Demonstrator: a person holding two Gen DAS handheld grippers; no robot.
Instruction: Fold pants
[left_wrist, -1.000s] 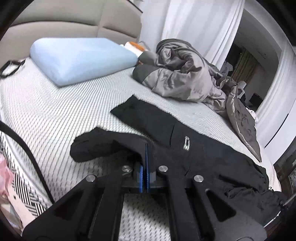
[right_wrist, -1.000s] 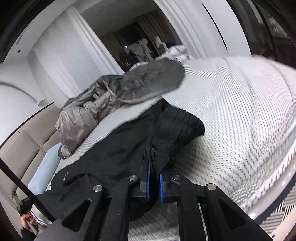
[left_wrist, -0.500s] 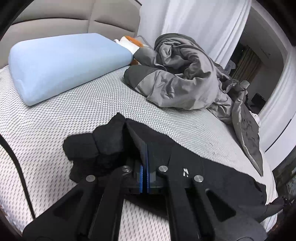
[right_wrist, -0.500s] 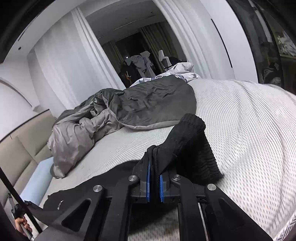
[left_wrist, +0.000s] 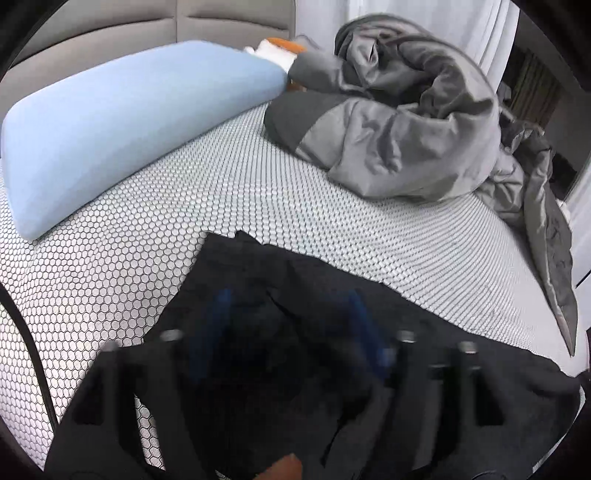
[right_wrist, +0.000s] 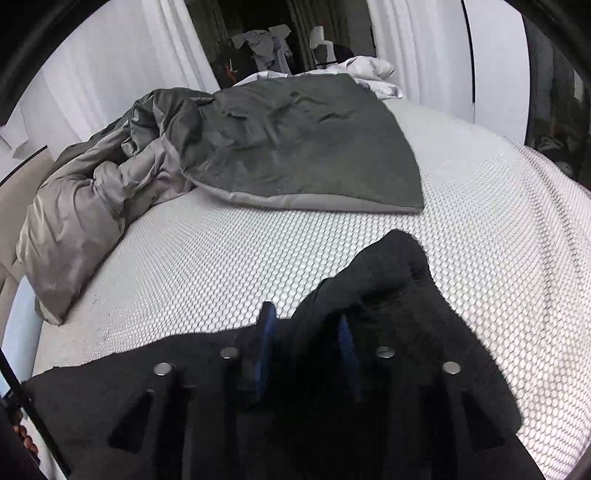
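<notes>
- On the bed (left_wrist: 258, 192), covered by a white sheet with a small honeycomb print, the black pants (left_wrist: 314, 295) lie at 6 o'clock in the left wrist view, spreading from the middle toward 4 o'clock.
- Left tool (left_wrist: 288, 321): blurred, its jaws are opening and stand wide apart; the blue pads (left_wrist: 218, 314) are clear of the cloth on either side, with the black fabric lying between and beneath them, not pinched.
- At 10 o'clock in that view a light blue pillow (left_wrist: 122, 125) rests against the padded headboard (left_wrist: 147, 33).
- At 1 to 2 o'clock a rumpled grey duvet (left_wrist: 399, 122) is heaped up, well apart from the pants; something orange and white (left_wrist: 280, 48) peeks out between pillow and duvet, too hidden to identify.
- Right tool (right_wrist: 306, 343): its jaws are opening, moderately apart; a raised fold of the pants (right_wrist: 388, 273) rises at 12 o'clock from the tool, and dark cloth sits between the pads (right_wrist: 267, 339), though the pads do not appear to press it.
- In the right wrist view the duvet (right_wrist: 277, 147) fills 10 to 12 o'clock, and white curtains (right_wrist: 110, 66) hang behind it.
- At 8 o'clock, at the frame's edge, fingers (right_wrist: 22, 435) of the person are just visible.
</notes>
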